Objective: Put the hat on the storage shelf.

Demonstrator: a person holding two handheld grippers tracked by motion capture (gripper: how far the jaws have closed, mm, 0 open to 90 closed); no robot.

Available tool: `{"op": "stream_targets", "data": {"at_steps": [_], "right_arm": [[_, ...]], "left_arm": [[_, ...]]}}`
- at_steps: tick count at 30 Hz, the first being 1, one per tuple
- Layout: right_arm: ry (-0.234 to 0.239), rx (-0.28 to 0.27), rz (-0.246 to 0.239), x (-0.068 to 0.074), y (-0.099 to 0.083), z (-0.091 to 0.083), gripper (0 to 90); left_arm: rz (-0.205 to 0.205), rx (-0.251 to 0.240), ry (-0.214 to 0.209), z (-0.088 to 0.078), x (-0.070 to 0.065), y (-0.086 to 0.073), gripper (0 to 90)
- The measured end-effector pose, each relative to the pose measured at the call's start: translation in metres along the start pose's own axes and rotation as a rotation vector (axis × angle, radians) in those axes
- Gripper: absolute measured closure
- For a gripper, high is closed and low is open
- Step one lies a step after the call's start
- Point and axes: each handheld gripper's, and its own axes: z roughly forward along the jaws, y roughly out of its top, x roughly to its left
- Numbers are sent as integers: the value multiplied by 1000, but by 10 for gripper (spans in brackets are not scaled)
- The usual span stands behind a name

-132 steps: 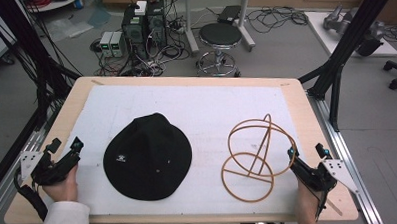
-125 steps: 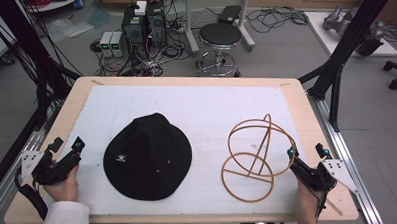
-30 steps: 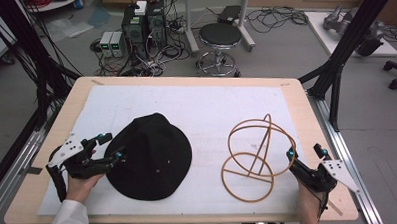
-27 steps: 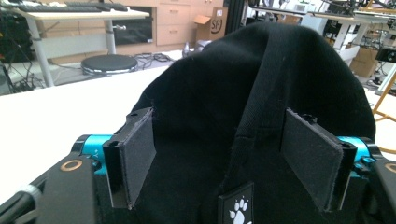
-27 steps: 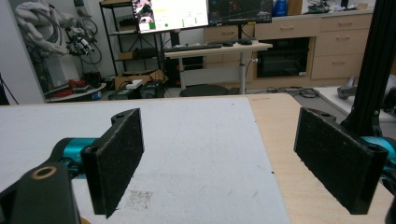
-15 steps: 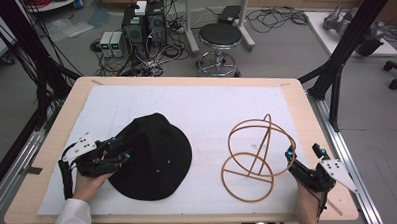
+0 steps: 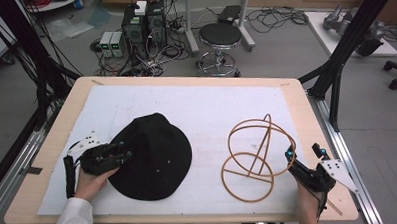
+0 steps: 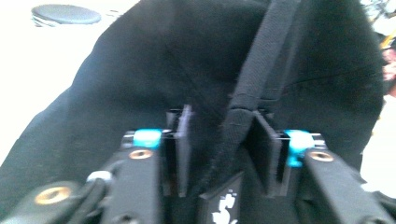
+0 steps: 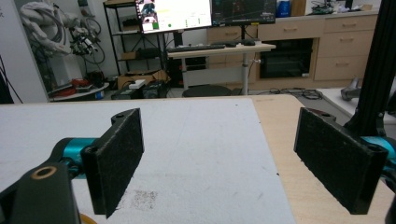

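Note:
A black bucket hat (image 7: pixel 153 153) lies crown up on the white mat (image 7: pixel 211 106), left of centre. My left gripper (image 7: pixel 125 150) is at its left brim, pointing right. In the left gripper view the jaws (image 8: pixel 224 135) have just been closing around a raised fold of the hat (image 8: pixel 140 70) with a black strap (image 8: pixel 261 60). The strap lies against one pad and a gap still shows at the other. An orange wire hoop stand (image 7: pixel 260 151) stands at the right. My right gripper (image 7: pixel 303 151) rests just right of it, open, with nothing between its jaws (image 9: pixel 219 154).
The wooden table (image 7: pixel 185 80) carries the mat, with bare wood along its right edge (image 9: pixel 289 140). Black frame posts (image 7: pixel 335 72) rise at the right corner. A round stool (image 7: pixel 220 36) and electronics boxes (image 7: pixel 133 29) stand on the floor beyond the far edge.
My left gripper has moved right from the table's left edge onto the hat's brim, and its jaws have narrowed around the fabric. The right gripper and hoop stand have stayed put.

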Motion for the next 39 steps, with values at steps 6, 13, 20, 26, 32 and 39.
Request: {"op": "stream_targets", "data": {"at_steps": [6,13,20,26,32,39], "right_arm": [[6,-2,-3,1,0,0,151],[9,1,-6,1,0,1,151],[8,-2,-5,2,0,1,151],[7,-3,-6,2,0,1,151],[9,3,-8,2,0,1,151],[13,2,-13,1,0,1,151]], "left_arm": [[15,17,2,1,-3,1,844],[18,7,11,0,-4,2,871],[21,-7,14,0,-5,2,872],[16,-12,6,0,-5,2,872],[22,-26,5,-1,-6,2,872],[31,-42,10,-2,-7,3,872]]}}
